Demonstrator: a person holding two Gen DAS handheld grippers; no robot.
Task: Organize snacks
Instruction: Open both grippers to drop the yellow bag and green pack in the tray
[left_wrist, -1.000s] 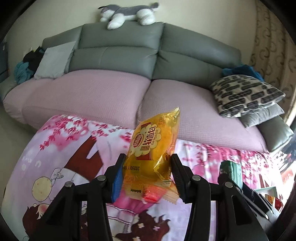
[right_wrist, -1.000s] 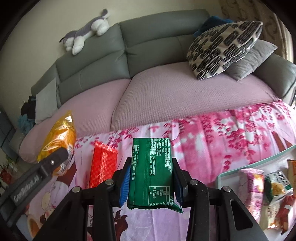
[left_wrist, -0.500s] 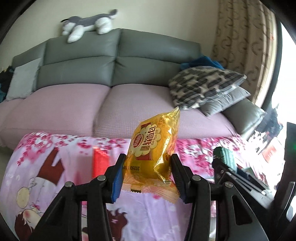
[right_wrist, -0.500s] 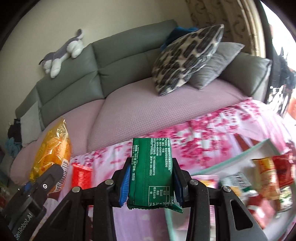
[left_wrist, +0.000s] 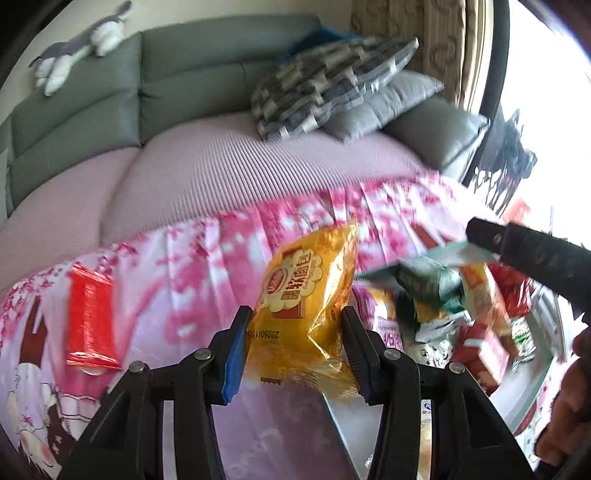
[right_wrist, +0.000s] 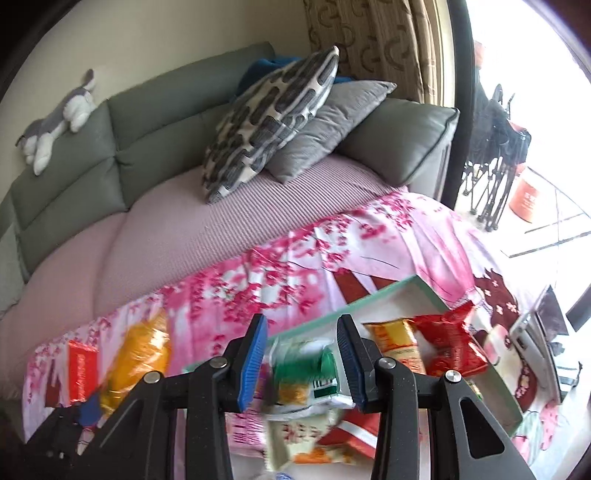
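Snacks are going into the teal-rimmed box (right_wrist: 373, 295) on the blossom-print worktop (right_wrist: 295, 266). The left tongs (left_wrist: 293, 345) clamp a yellow soft-bread packet (left_wrist: 306, 295) upright between their pads, with the box just right of them. The right tongs (right_wrist: 301, 356) stand spread wide over the box with nothing between their pads; a blurred green packet (right_wrist: 310, 369) lies below them among the other wrappers. A red packet (left_wrist: 88, 317) lies well left of the left tongs. Judging by this, the next move calls for carrying the bread packet rightward over the box and letting go.
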